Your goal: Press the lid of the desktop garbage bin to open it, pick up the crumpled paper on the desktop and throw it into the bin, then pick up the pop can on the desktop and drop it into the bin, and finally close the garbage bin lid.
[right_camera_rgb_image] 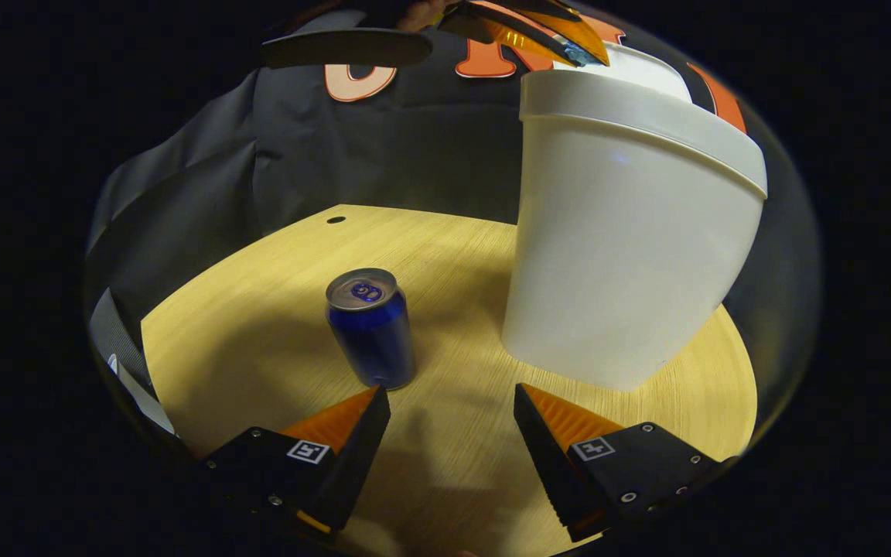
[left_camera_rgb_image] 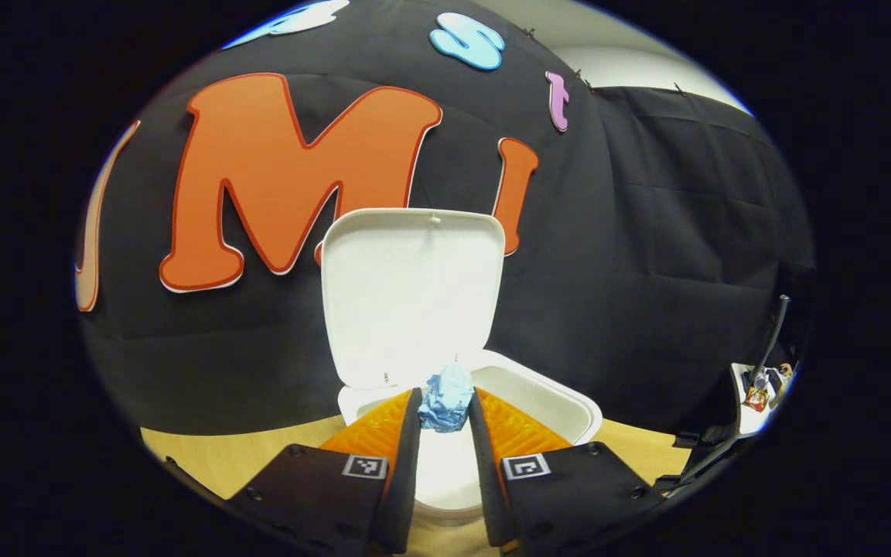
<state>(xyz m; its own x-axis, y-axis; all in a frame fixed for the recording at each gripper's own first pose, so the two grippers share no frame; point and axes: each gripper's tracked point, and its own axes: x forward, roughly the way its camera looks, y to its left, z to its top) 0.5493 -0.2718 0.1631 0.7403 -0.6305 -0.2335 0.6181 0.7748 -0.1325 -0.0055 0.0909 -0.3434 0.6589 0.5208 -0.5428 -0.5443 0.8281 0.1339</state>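
Note:
In the left gripper view the white bin point(left_camera_rgb_image: 561, 402) stands with its lid point(left_camera_rgb_image: 414, 294) swung up and back. My left gripper point(left_camera_rgb_image: 445, 406) is shut on a crumpled blue paper point(left_camera_rgb_image: 447, 398) and hangs over the bin's mouth. In the right gripper view the bin point(right_camera_rgb_image: 631, 232) stands upright on the wooden table point(right_camera_rgb_image: 260, 325), and the left gripper point(right_camera_rgb_image: 561, 39) with the paper shows above its rim. A blue pop can point(right_camera_rgb_image: 372, 325) stands upright left of the bin. My right gripper point(right_camera_rgb_image: 453, 406) is open just in front of the can, with nothing between its fingers.
The round wooden table ends at a curved edge point(right_camera_rgb_image: 182, 286) close behind and left of the can, with a small hole point(right_camera_rgb_image: 336, 220) near the far rim. Black cloth hangs behind the bin. A stand with small items point(left_camera_rgb_image: 759, 387) sits far right.

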